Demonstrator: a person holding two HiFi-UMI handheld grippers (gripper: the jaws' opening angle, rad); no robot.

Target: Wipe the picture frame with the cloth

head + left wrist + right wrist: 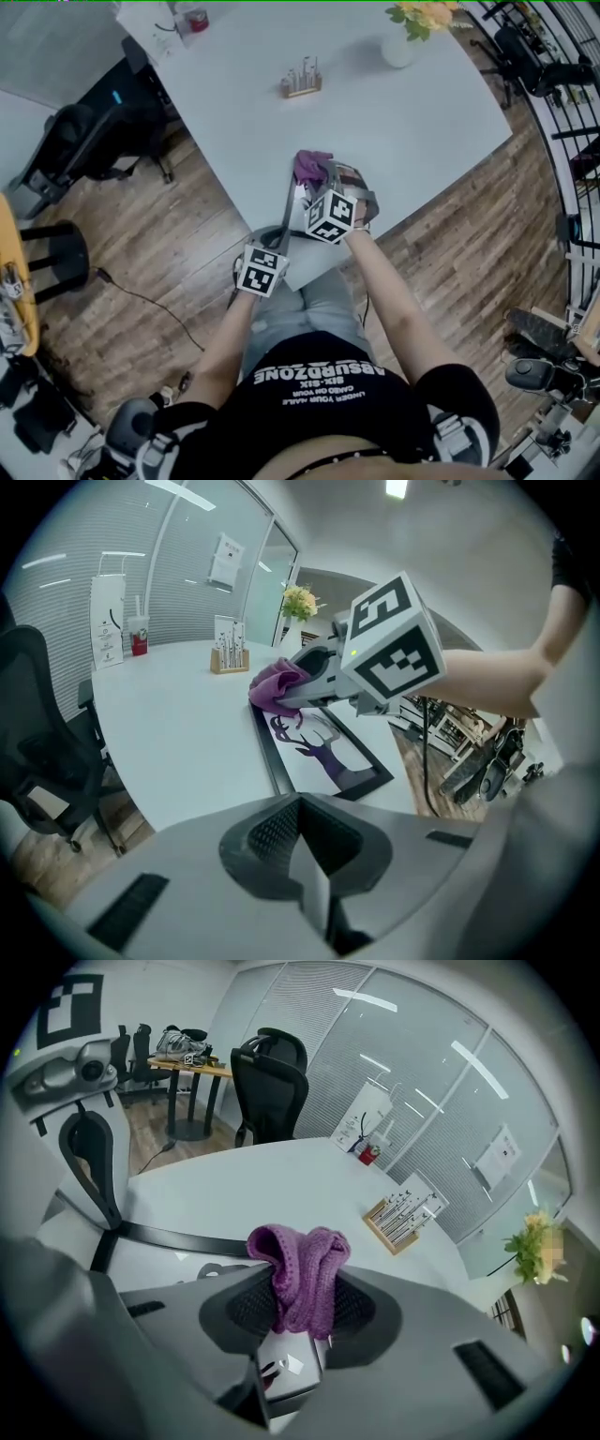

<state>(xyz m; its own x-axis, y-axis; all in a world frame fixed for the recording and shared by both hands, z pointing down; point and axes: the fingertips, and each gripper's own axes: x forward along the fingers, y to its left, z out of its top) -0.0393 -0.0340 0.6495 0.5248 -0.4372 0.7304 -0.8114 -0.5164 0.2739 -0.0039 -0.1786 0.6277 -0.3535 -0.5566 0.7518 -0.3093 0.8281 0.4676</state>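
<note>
A black picture frame (265, 747) with a purple deer print lies flat at the near corner of the white table (394, 122). My right gripper (300, 1283) is shut on a bunched purple knitted cloth (302, 1262) and holds it over the frame's far end. In the head view the cloth (309, 167) shows just beyond the right gripper (323, 180). My left gripper (302, 803) is shut, its tips at the frame's near-left corner; the contact itself is hidden. The frame's left edge (287, 202) runs from the cloth back to the left gripper (277, 234).
Farther back on the table stand a wooden holder with small cards (301, 84), a white vase of yellow flowers (401, 42) and a red cup (195, 21). A black office chair (94, 131) and a stool (56, 253) stand left of the table. The table's near edge is right under my grippers.
</note>
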